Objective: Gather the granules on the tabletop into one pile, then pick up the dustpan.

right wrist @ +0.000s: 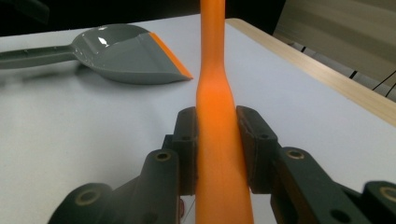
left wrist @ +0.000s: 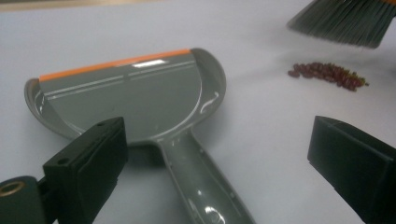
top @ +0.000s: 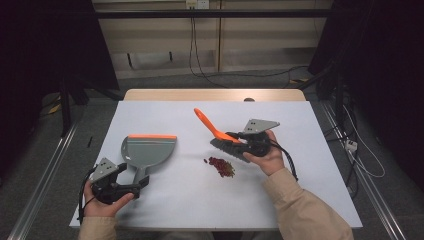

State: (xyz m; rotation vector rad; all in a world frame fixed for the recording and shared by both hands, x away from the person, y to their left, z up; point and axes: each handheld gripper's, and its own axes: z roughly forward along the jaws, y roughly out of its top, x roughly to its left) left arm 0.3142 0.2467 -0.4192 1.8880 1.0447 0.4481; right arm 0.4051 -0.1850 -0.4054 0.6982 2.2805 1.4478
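Beans (top: 221, 167) just beside brush (top: 227, 143)

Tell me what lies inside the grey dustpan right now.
The dustpan is bare inside: grey plastic with glare spots, no debris. The red crumbs lie on the white table beside the brush. What lies under the pan is hidden.

Table sheet (top: 190, 200) evenly lit from overhead, pale and bright; the room to the left and right falls to near black. Shadows soft and short, faint under the dustpan (top: 146, 151). High view slightly soft throughout. Left gripper view: white glare streaks on the dustpan's glossy pan, near jaws blurred. Right gripper view: the orange brush handle (right wrist: 215, 140) out of focus close up, far background hazy.
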